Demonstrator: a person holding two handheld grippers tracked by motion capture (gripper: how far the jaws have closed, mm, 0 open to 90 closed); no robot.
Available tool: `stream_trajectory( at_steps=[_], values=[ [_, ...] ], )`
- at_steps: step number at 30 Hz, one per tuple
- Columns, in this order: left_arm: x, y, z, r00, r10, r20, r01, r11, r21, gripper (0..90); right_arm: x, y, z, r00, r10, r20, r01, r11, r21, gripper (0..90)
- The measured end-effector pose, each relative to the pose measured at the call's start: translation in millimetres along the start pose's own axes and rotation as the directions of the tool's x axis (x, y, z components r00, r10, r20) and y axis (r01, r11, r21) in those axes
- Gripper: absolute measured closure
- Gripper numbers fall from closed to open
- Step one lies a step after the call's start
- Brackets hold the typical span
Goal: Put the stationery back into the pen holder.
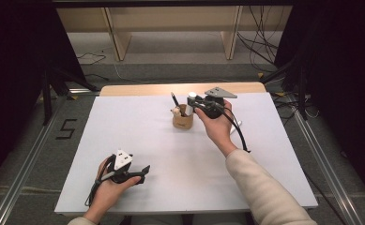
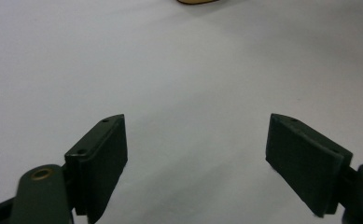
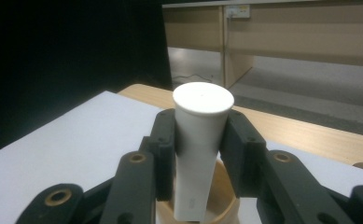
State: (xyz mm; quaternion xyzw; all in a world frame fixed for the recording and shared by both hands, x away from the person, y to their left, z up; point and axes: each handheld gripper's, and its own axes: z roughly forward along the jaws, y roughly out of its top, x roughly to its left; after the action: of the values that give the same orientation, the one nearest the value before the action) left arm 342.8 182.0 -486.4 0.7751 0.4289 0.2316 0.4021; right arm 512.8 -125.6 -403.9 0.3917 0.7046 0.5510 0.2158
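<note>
A tan round holder [image 1: 182, 121] stands on the white table [image 1: 161, 150] toward the far middle, with a dark pen [image 1: 175, 99] and a small pale object sticking out of it. My right gripper [image 1: 192, 104] is shut on a white tube [image 3: 198, 154], held upright with its flat cap up and its lower end inside the holder's [image 3: 216, 205] mouth. My left gripper [image 1: 145, 171] rests near the table's front left, jaws open wide with nothing but bare white surface between its pads [image 2: 102, 161].
A wooden strip [image 1: 180, 88] runs along the table's far edge. Beyond it are a wooden shelf frame [image 1: 171, 28] and cables on the floor. Dark stands flank the table on both sides. A cable [image 1: 239, 133] trails from my right gripper across the table.
</note>
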Motion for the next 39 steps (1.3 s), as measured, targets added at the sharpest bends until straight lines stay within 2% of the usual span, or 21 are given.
stream_trajectory(
  at_steps=[10, 14, 23, 27, 32, 39],
  values=[
    [-0.9, -1.0, 1.6, 1.0, -0.005, 0.007, 0.005, 1.0, 0.001, 20.6, 0.4, -4.3, 28.7, 0.9977, -0.052, 0.043, 0.05, 0.9977, 0.047, 67.0],
    [-1.5, -0.7, 1.4, 0.9999, 0.005, 0.011, -0.005, 1.0, 0.007, 20.6, -1.2, -10.1, 35.7, 0.9972, -0.056, 0.051, 0.052, 0.9965, 0.065, 67.0],
    [-3.7, -1.3, 3.4, 0.9999, -0.003, 0.017, 0.003, 1.0, 0.002, 20.8, -2.6, -19.7, 45.0, 0.993, -0.096, 0.069, 0.089, 0.9907, 0.103, 66.9],
    [-3.6, -1.2, 3.5, 0.9997, 0.009, 0.021, -0.009, 0.9999, 0.012, 20.8, -2.5, -24.2, 49.4, 0.9904, -0.118, 0.073, 0.108, 0.9867, 0.122, 66.7],
    [-4.1, -1.2, 3.4, 0.9997, 0.007, 0.023, -0.008, 0.9999, 0.012, 20.8, -2.0, -30.2, 54.7, 0.9886, -0.129, 0.077, 0.116, 0.9807, 0.157, 66.5],
    [-4.9, -1.3, 3.8, 0.9997, 0.006, 0.024, -0.006, 0.9999, 0.009, 20.8, 0.1, -33.9, 57.1, 0.9862, -0.149, 0.072, 0.134, 0.9745, 0.179, 64.9]
  ],
)
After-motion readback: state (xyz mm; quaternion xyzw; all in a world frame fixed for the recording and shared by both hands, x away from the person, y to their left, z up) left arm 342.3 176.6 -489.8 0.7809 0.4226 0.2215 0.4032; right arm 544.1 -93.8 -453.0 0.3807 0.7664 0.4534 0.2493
